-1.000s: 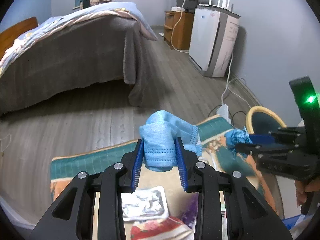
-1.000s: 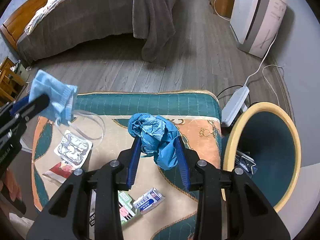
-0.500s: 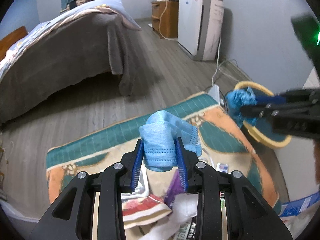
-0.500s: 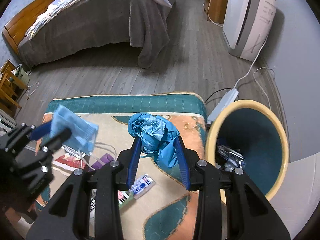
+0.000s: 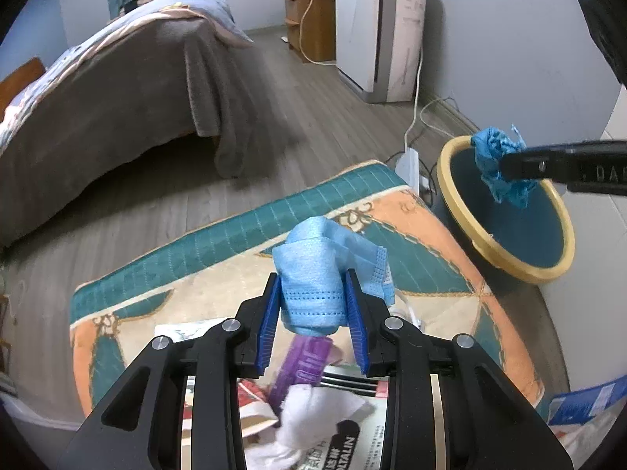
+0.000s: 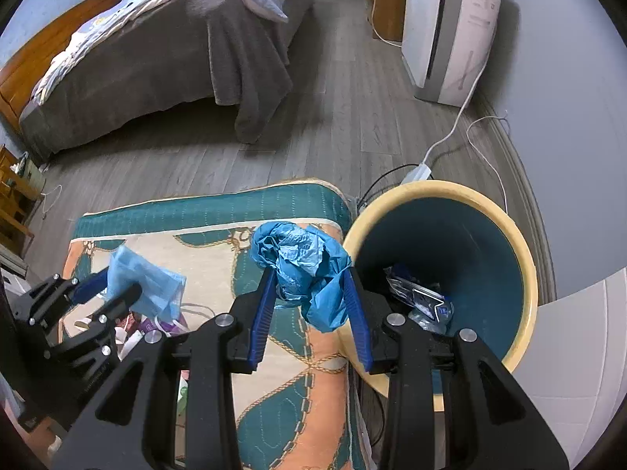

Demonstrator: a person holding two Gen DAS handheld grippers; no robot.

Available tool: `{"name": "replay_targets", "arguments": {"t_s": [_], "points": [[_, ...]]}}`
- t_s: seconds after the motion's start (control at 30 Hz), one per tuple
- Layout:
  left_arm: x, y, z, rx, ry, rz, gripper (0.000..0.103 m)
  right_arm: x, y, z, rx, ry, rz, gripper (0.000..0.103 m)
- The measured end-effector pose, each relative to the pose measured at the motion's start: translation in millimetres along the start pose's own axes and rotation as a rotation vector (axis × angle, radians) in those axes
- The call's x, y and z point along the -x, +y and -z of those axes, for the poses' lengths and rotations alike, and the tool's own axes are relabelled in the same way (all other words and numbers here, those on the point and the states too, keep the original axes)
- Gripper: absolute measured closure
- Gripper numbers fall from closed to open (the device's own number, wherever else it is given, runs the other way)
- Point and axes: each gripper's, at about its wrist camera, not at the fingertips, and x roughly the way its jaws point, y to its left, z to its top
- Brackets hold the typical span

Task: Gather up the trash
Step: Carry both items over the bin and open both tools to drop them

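The right gripper (image 6: 309, 293), jaws pinching a crumpled blue glove (image 6: 303, 264), hangs at the near rim of the bin (image 6: 525, 274), whose mouth opens just right of those jaws, while the left gripper (image 5: 313, 297), pinching a face mask (image 5: 317, 270), sits farther off over the patterned surface (image 5: 219, 243).

2 tongs: left tongs (image 5: 313, 305), right tongs (image 6: 309, 297). 1 blue face mask (image 5: 313, 274), 1 crumpled blue glove (image 6: 305, 262), 1 bin (image 6: 509, 227), 1 bed (image 6: 176, 51), 1 white air purifier (image 6: 450, 27), 1 power strip (image 5: 409, 160). Loose wrappers on counter (image 5: 219, 246): too jumbled to count.
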Motion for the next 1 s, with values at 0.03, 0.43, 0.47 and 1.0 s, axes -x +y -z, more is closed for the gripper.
{"name": "replay_targets", "arguments": {"t_s": [0.03, 0.43, 0.47, 1.0], "points": [[-0.3, -3.6, 0.8, -0.001, 0.002, -0.002, 0.069, 0.3, -1.2, 0.0, 0.003, -0.003, 0.006, 0.068], [14.8, -46.5, -4.3, 0.074, -0.053, 0.055, 0.069, 6.6, -32.4, 5.4, -0.053, -0.021, 0.007, 0.068], [14.6, -49.6, -4.8, 0.079, -0.05, 0.065, 0.069, 5.8, -37.2, 7.2, -0.074, -0.016, 0.011, 0.068], [-2.0, -88.2, -52.9, 0.035, -0.041, 0.099, 0.069, -0.3, -88.6, 6.1, -0.155, -0.024, 0.073, 0.068]]}}
